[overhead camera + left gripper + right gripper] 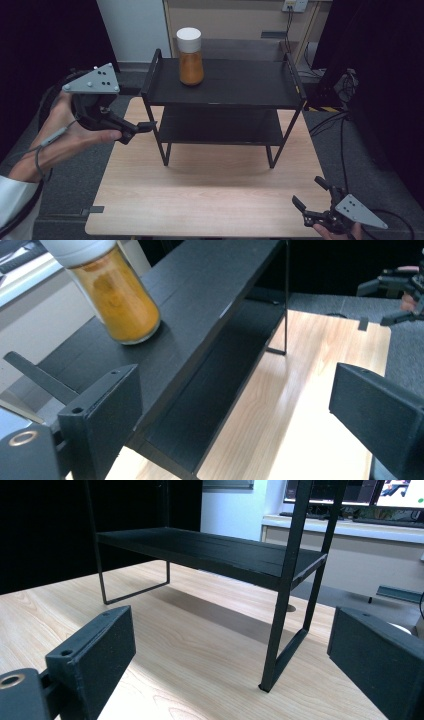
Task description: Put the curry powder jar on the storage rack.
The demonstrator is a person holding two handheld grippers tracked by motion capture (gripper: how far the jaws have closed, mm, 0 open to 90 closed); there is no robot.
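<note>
A jar of orange powder with a white lid (pixel 190 56) stands upright on the top shelf of a black two-tier rack (pixel 235 82), toward its left end. The same jar (pixel 116 295) appears at the upper left of the left gripper view. My left gripper (pixel 141 131) is held at the rack's left end, level with the lower shelf, open with nothing between its jaws. My right gripper (pixel 311 194) rests near the table's front right corner, open and empty, facing the rack (pixel 220 555).
The rack stands at the back of a light wooden table (pixel 210 195). Its thin legs (pixel 166 152) reach the tabletop in front. Cables (pixel 330 125) lie on the grey floor to the right. A cabinet and wall sit behind the rack.
</note>
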